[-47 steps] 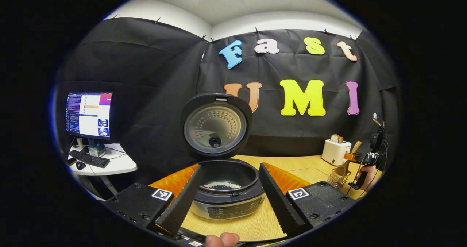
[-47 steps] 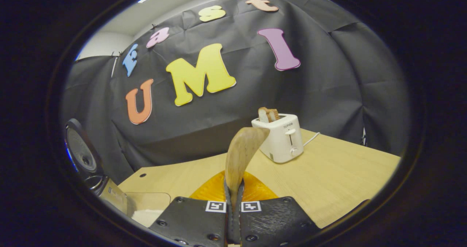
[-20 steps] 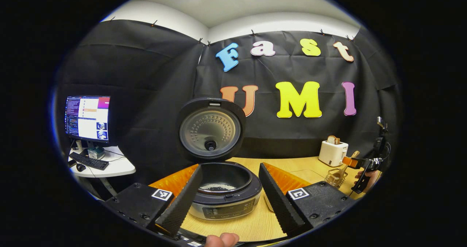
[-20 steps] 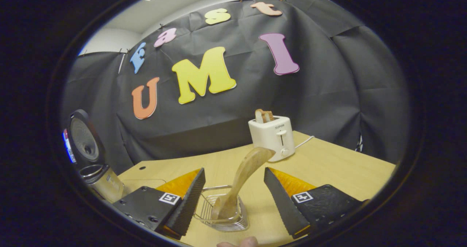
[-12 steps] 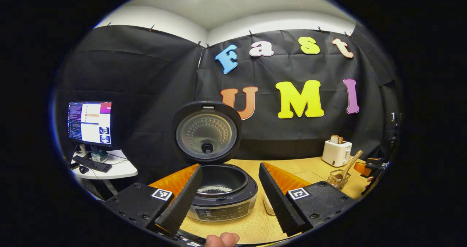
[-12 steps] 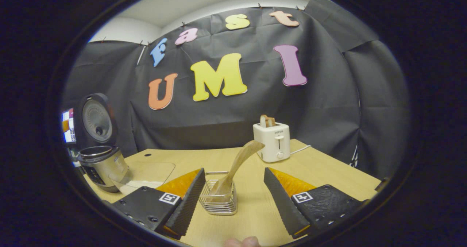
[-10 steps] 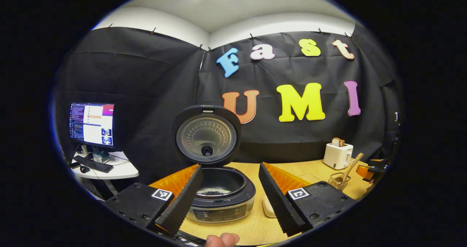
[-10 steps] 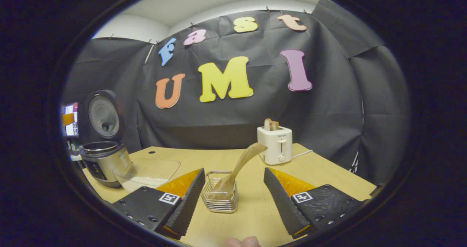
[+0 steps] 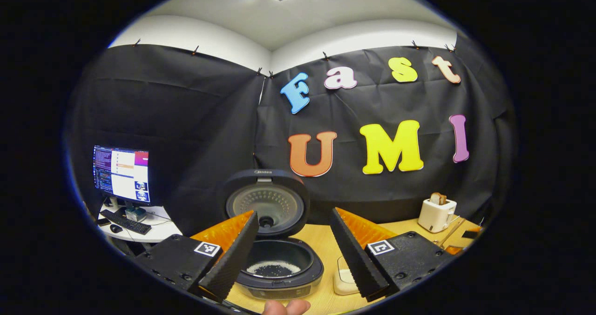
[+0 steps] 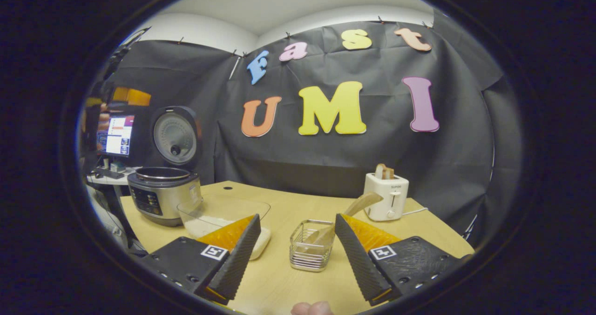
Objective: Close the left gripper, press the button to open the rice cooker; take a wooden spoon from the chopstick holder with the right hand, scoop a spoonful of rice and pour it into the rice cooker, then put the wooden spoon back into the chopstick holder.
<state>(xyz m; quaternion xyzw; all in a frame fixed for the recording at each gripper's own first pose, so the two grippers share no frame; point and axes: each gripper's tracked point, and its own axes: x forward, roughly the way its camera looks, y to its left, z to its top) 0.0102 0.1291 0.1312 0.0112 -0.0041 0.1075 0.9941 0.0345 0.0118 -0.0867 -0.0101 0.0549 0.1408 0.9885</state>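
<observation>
The wooden spoon (image 10: 357, 206) stands in the chopstick holder (image 10: 311, 245), at 12 o'clock from the released right tongs (image 10: 295, 254). Rice cooker (image 9: 278, 268) holds rice; left tongs (image 9: 293, 254) released. The job looks done.

Wooden spoon (image 10: 354, 210) bowl hidden inside the chopstick holder (image 10: 311, 246), handle partly behind a claw finger (image 10: 356, 254).

We see a silver rice cooker (image 10: 160, 198) with a black lid at the left of the right gripper view, a pale wooden spoon (image 10: 347, 215) in a chrome wire chopstick holder (image 10: 311, 245) at lower centre, a white toaster (image 10: 386, 197) right of centre, and a light wood table (image 10: 288, 278).
</observation>
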